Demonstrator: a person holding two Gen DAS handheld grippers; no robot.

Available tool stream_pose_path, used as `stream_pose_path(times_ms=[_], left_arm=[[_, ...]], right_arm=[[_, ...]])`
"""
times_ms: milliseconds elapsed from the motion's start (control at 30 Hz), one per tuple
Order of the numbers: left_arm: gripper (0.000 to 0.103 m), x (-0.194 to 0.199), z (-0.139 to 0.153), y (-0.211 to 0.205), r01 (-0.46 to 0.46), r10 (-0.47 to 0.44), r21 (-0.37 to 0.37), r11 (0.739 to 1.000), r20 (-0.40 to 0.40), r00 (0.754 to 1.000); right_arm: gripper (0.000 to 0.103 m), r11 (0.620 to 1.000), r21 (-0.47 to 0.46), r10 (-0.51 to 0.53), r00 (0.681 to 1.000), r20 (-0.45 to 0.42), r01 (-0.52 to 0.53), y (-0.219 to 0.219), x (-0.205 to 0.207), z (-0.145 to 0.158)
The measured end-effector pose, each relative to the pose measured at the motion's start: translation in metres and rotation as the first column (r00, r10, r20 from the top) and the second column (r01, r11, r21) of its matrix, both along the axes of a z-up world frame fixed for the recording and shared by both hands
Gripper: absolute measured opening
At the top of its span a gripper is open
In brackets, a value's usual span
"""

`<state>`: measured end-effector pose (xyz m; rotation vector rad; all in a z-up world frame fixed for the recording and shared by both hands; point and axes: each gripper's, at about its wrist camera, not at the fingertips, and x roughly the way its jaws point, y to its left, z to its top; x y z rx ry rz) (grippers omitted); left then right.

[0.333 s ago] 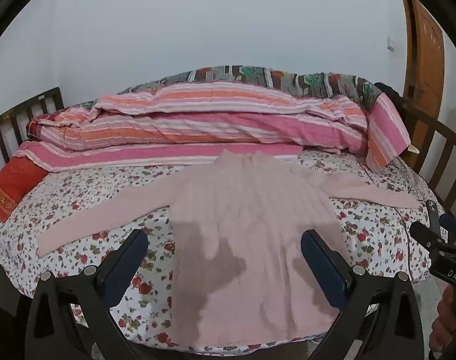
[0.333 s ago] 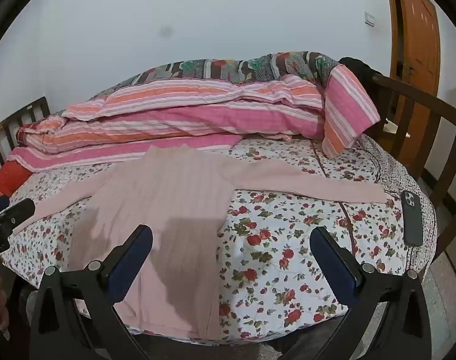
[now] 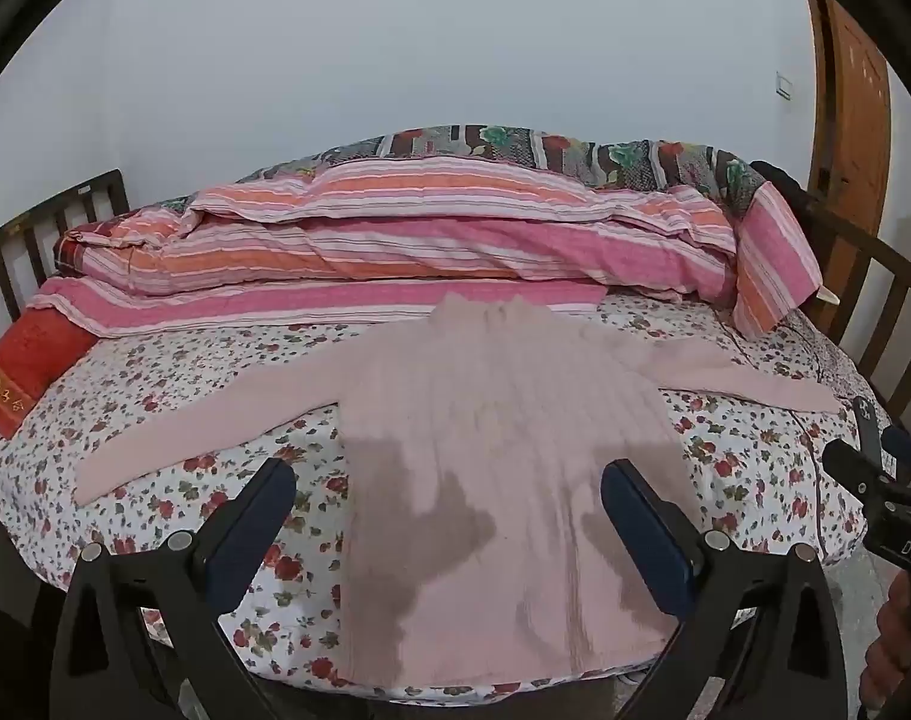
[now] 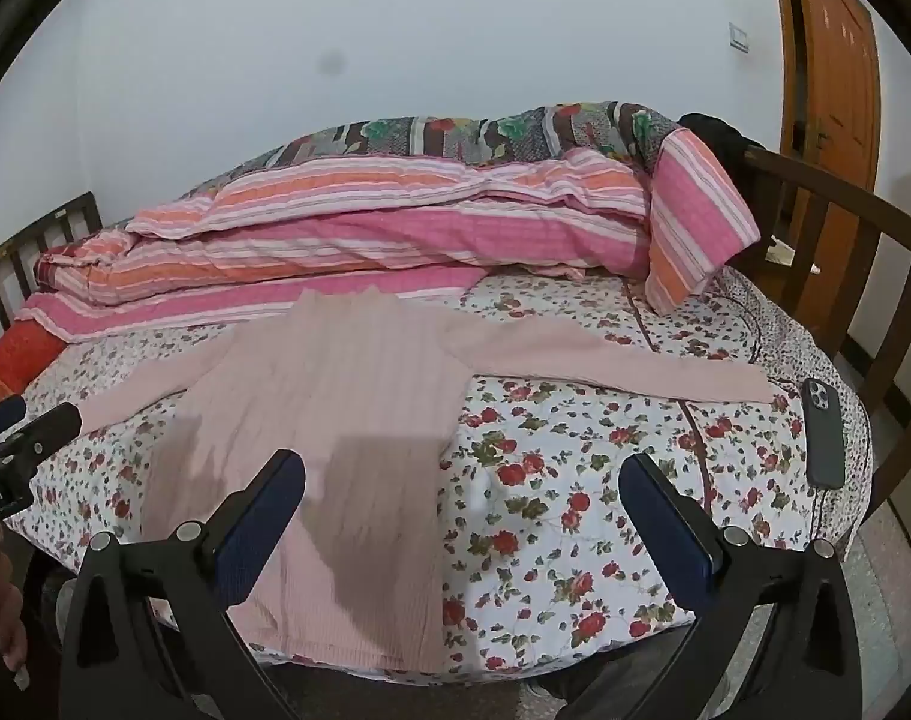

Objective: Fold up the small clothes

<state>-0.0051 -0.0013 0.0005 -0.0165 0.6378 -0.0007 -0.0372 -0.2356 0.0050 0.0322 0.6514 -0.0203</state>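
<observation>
A: Hovering over the near edge of the bed, the left tongs (image 3: pixel 449 516) stand spread as wide as they go, with nothing between the dark blue pads (image 3: pixel 647 534).

B: And the right tongs (image 4: pixel 461 510)?

A: Equally wide and also empty, tilted down toward the bed. Neither pair touches the cloth; only their shadows fall on it.

B: Where is the garment?

A: The pale pink ribbed knit sweater (image 3: pixel 503 420) lies flat on the white bedsheet printed with red flowers (image 3: pixel 173 396), hem at the near edge, collar toward the far side, both sleeves stretched out sideways. The left tongs sit above its lower body; in the right wrist view the sweater (image 4: pixel 341 396) lies mostly to the left, with bare sheet (image 4: pixel 575 480) under the gap between the pads.

B: Anything else on the bed?

A: A dark smartphone (image 4: pixel 824 432) lies camera side up near the right edge, just beyond the right sleeve's cuff. Behind the collar a folded pink and orange striped quilt (image 3: pixel 425 240) is piled along the far side, with a red cushion (image 3: pixel 23 360) at its left end. A dark wooden bed rail (image 4: pixel 815 204) curves round the right side.
</observation>
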Motion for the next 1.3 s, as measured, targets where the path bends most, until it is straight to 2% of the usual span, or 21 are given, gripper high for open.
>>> stream_pose_path(times_ms=[1300], left_arm=[[0.102,-0.002,-0.005,0.004,0.006,-0.006,-0.021,1.0,0.006,1.0]], right_arm=[[0.103,1.0,0.009,0.014,1.0,-0.013,-0.014,0.011,0.004,0.002]])
